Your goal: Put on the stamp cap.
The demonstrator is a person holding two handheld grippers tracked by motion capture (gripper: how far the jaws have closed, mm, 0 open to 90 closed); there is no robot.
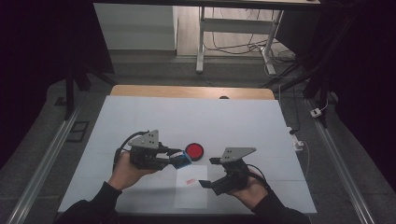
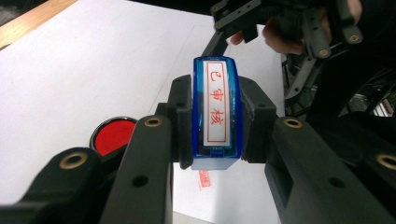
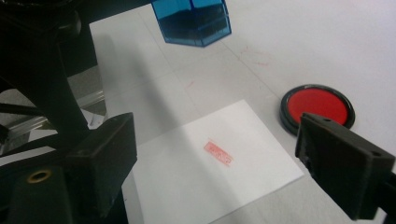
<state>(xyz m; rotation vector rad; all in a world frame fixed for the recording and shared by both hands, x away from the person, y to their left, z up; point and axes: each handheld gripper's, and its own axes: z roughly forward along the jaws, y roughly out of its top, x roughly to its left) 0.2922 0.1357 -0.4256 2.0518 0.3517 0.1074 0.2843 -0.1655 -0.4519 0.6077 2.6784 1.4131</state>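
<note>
Nearest the person, a white rectangular sheet of paper (image 1: pixel 191 187) lies flat on the white-covered table (image 1: pixel 140 121), close to its near edge. A small red rectangular stamp print (image 3: pixel 218 153) sits on the sheet, roughly at its middle in the right gripper view.

The right hand-held gripper (image 1: pixel 206 171) is held just beside the right edge of the sheet, above the table. Its two black jaws are spread wide with nothing between them; in the right gripper view the paper and its print show through the gap.

The left hand-held gripper (image 1: pixel 180 157) is held to the left of the sheet's far end, pointing toward the middle of the table. Its jaws pinch a blue translucent plastic block stamp (image 2: pixel 215 112) by its two flat sides, and the stamp is clear of the table. In the left gripper view its face is turned toward the camera: a white panel with a red border and red characters. In the right gripper view the stamp hangs over the table beyond the sheet's far edge.

A round black ink pad with a red centre (image 1: pixel 194 150) lies open on the table just past the stamp, near the far right corner of the sheet but not touching it.

Beyond the white cover a strip of bare wooden table edge (image 1: pixel 191 91) shows.
</note>
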